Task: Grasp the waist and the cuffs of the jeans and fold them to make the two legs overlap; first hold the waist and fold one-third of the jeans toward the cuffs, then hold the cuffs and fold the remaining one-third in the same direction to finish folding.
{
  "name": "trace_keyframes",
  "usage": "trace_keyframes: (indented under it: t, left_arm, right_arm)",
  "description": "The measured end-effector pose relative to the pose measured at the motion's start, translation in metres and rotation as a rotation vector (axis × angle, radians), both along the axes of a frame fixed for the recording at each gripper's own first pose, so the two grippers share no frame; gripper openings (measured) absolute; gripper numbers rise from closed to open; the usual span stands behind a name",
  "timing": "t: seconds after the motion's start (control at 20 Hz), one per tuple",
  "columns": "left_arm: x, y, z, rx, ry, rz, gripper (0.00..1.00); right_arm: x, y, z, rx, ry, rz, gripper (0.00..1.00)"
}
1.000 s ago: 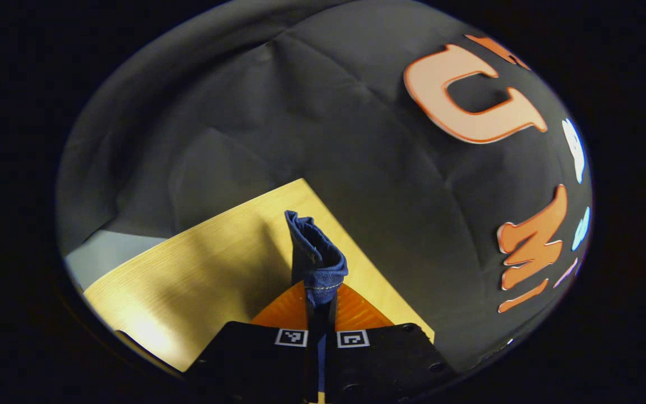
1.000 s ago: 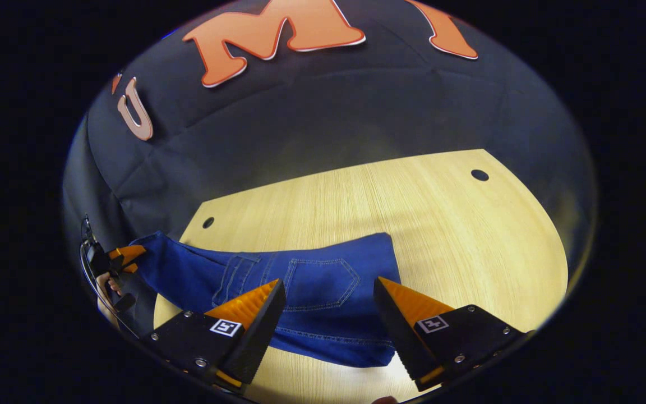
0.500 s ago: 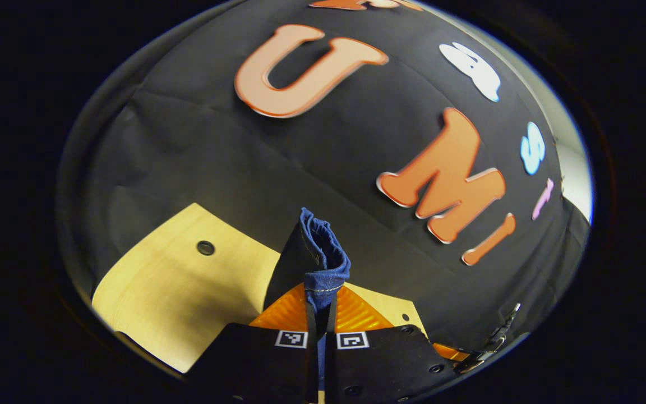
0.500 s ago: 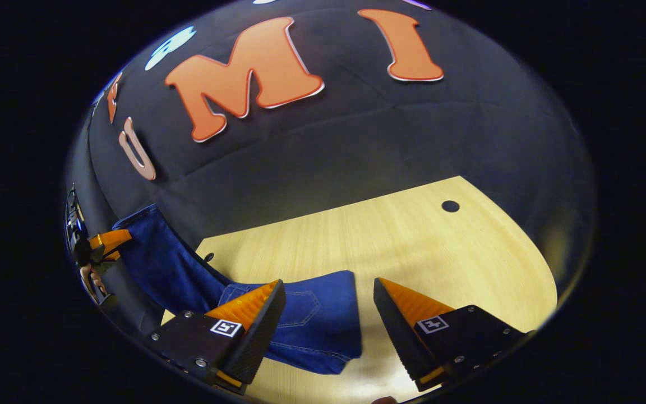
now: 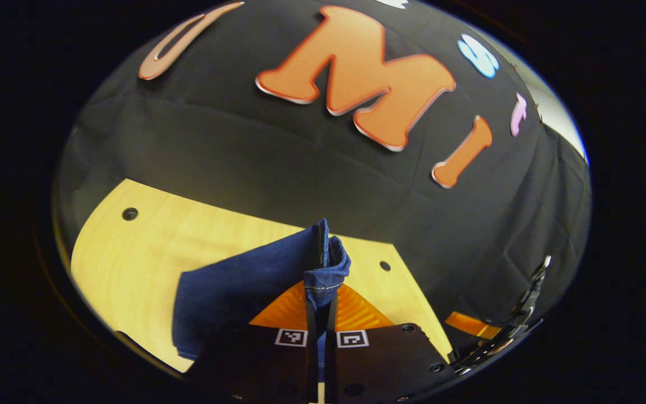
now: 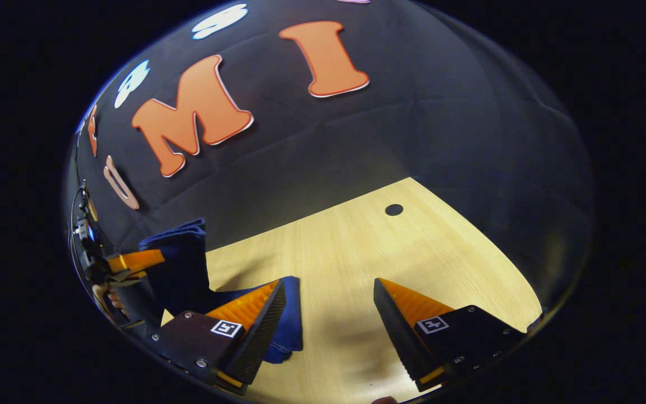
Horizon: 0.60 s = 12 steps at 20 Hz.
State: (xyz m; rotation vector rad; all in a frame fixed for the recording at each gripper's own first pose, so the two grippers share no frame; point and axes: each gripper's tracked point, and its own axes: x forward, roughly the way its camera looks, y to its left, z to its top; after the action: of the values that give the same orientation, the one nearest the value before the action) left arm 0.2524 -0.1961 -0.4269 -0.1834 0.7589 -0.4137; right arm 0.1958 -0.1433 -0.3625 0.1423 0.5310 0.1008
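The left gripper [image 5: 321,303] is clenched on a hemmed edge of the jeans [image 5: 244,280]: both orange fingers [image 5: 284,311] press the denim between them, and a bunched fold of cloth with pale stitching stands up just past the tips. In the left gripper view the rest of the jeans hangs away to the left as a broad blue sheet whose lower part reaches the table [image 5: 132,258]. Whether the pinched hem is a cuff or the waist is hard to say from this angle.

The table is pale wood with small round holes [image 5: 129,214] near its far edge. Bare wood lies to the left of the jeans and beyond them, up to where the top meets the black cloth wall [image 5: 244,151].

In the right gripper view the right gripper [image 6: 328,306] is released, its two fingers [image 6: 407,306] well apart with only bare table between them. The jeans [image 6: 180,264] are at the left there: a lifted bundle beside the left gripper [image 6: 132,262], and a lower blue edge [image 6: 292,314] lying on the table just behind the right gripper's left finger. A hand [image 6: 111,296] holds the left gripper at the view's left rim. To the right, the table [image 6: 413,252] runs open to its far edge, past a single hole [image 6: 393,210].
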Motion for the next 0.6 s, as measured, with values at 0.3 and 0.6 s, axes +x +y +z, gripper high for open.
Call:
trace_keyframes:
  t: [0.3,0.6]
  left_arm:
    - [-0.042,-0.042,-0.106,0.269,0.044,-0.095,0.02]
    - [-0.069,-0.049,-0.177,0.408,0.106,-0.075,0.08]
  right_arm:
    - [-0.01,-0.043,-0.025,-0.018,0.042,-0.022,0.98]
    - [-0.009,-0.045,-0.043,-0.053,0.073,0.026,0.98]
